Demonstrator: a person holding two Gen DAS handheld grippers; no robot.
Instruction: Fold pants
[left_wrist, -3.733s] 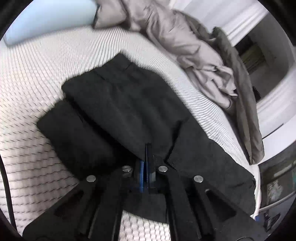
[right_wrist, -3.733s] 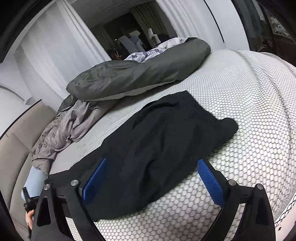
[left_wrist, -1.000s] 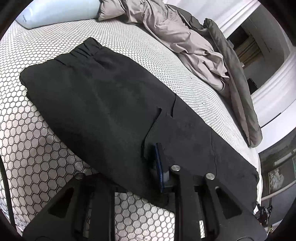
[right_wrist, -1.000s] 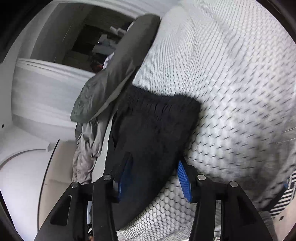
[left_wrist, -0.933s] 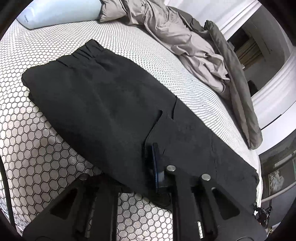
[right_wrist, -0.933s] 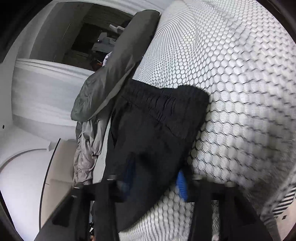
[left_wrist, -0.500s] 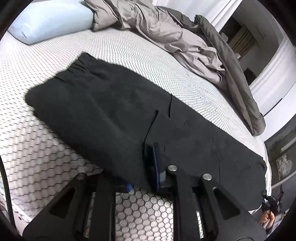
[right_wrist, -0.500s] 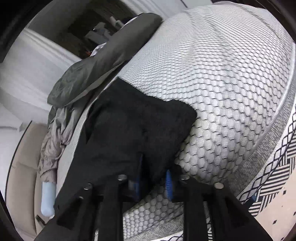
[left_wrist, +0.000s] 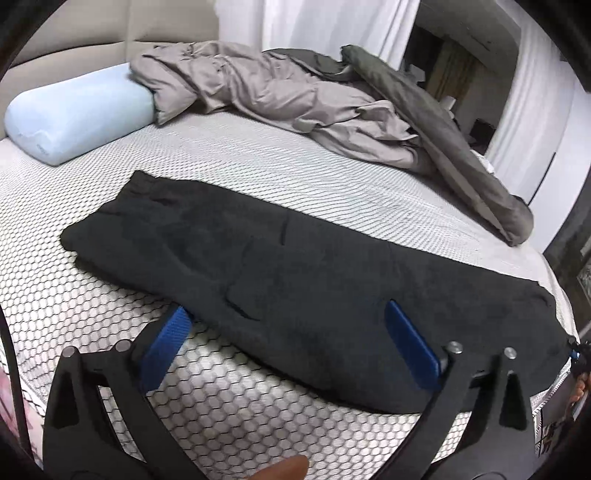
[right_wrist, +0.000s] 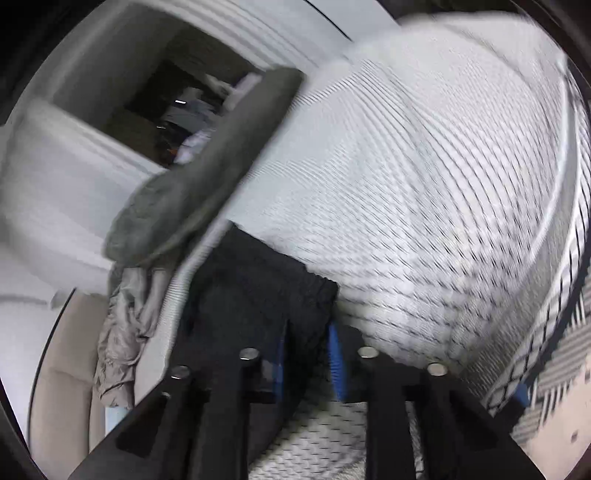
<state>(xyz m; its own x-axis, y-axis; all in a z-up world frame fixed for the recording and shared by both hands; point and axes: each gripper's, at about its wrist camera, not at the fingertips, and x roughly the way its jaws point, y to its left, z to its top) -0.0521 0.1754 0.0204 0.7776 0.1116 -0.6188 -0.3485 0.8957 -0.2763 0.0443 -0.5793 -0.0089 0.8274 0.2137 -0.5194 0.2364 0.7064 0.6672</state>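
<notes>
Black pants (left_wrist: 295, 266) lie flat and long across the white honeycomb mattress (left_wrist: 258, 166), gathered waistband at the left. My left gripper (left_wrist: 290, 338) hovers over their near edge. Its jaws are opening wide, and the blue pads (left_wrist: 170, 339) touch no cloth. In the blurred right wrist view, the right gripper (right_wrist: 306, 354) is closing on one end of the pants (right_wrist: 251, 288). Black cloth is pinched between its blue pads (right_wrist: 334, 354).
A pale blue pillow (left_wrist: 74, 114) lies at the back left. A crumpled grey sheet (left_wrist: 277, 92) and a dark grey duvet (left_wrist: 443, 136) fill the far side. The mattress edge (right_wrist: 554, 332) drops to a patterned floor at the right. A fingertip (left_wrist: 288, 469) shows at the bottom.
The left gripper let go of the pants' near edge, opened wide and drew back and up. The right gripper closed onto the end of the pants and lifted slightly.
</notes>
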